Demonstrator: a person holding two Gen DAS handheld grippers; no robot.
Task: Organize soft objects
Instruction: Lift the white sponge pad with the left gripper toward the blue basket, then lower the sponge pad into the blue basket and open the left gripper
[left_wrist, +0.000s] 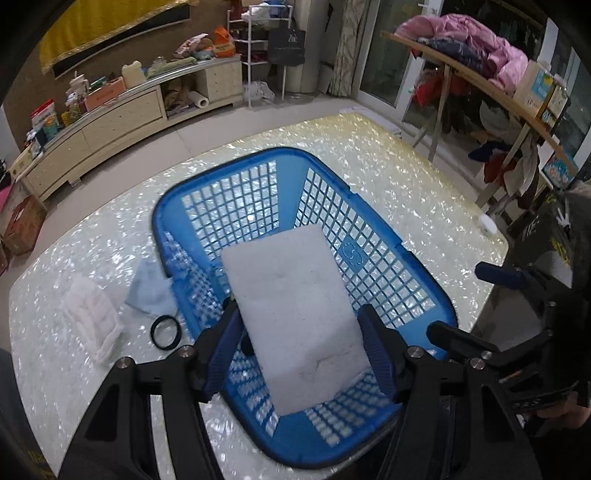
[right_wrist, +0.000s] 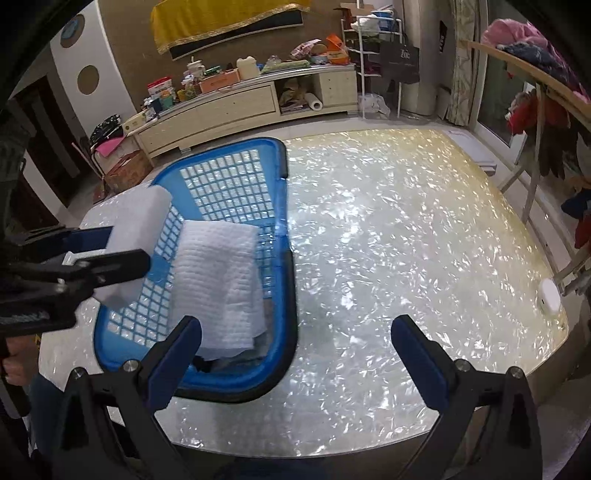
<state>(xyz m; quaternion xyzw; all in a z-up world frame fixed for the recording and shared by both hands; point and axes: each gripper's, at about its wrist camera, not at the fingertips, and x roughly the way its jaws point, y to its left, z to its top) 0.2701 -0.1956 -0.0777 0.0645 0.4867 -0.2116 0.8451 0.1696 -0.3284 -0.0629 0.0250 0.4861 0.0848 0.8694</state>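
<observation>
My left gripper (left_wrist: 299, 328) is shut on a white foam block (left_wrist: 291, 310) and holds it over the blue mesh basket (left_wrist: 384, 236). The same block (right_wrist: 136, 225) shows in the right wrist view, above the basket (right_wrist: 284, 280). A white quilted cloth (right_wrist: 221, 280) hangs over the basket's near rim. My right gripper (right_wrist: 295, 332) is open and empty, just right of the basket above the table. A white folded cloth (left_wrist: 94, 317), a pale blue cloth (left_wrist: 151, 288) and a black ring (left_wrist: 166, 330) lie on the table left of the basket.
The basket stands on a shiny pearl-patterned table (right_wrist: 406, 229). A small white round object (right_wrist: 548, 297) lies near its right edge. A cluttered low cabinet (right_wrist: 240, 99) is behind, and a clothes-laden rack (left_wrist: 476, 77) stands to the right.
</observation>
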